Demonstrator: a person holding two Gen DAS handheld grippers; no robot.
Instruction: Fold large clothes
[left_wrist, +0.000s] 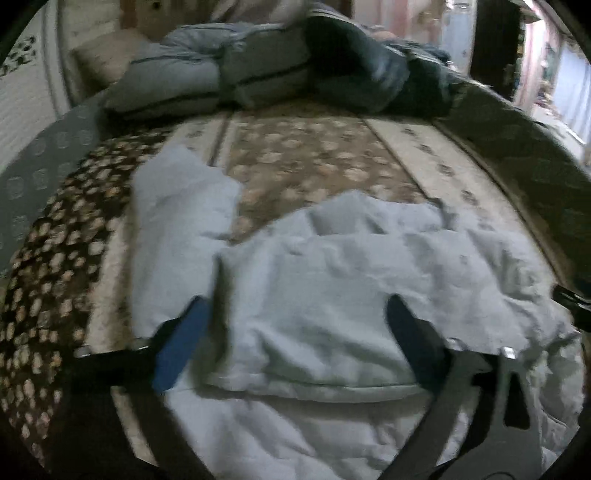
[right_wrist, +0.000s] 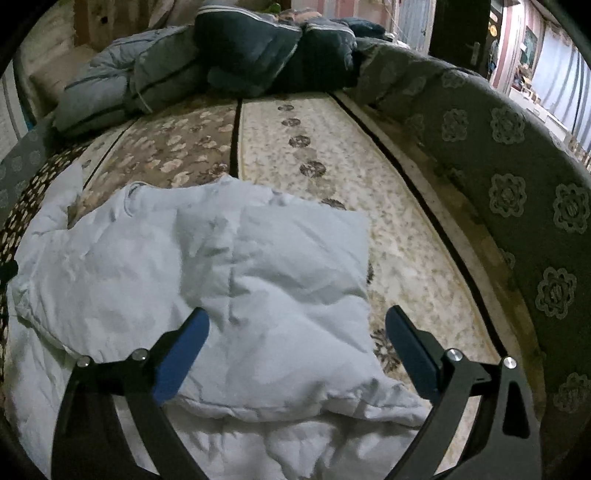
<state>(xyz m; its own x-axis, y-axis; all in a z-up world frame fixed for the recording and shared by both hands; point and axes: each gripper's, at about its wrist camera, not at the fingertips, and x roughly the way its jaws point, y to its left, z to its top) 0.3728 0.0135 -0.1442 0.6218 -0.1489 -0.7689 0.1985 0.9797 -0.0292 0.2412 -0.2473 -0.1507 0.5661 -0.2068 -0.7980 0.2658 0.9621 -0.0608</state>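
- Left tongs (left_wrist: 295, 325): jaws wide apart above the white garment (left_wrist: 332, 295); blue pads clear of the cloth, nothing clamped.
- Right tongs (right_wrist: 297, 332): jaws wide apart above the same garment (right_wrist: 221, 277), holding nothing.
- White garment: crumpled and partly folded over itself on the near end of the bed (right_wrist: 314, 129); one loose part reaches toward the left edge; a folded edge lies across it just ahead of both pairs of tongs.
- Bed cover: flower-patterned bands, brown on the left, cream on the right.
- Grey padded bedding (right_wrist: 122, 85): heaped at the far left end.
- Dark blue bedding (right_wrist: 266, 48): heaped beside it, far end, middle.
- Grey flower-patterned cushion (right_wrist: 517, 177): runs along the right edge.
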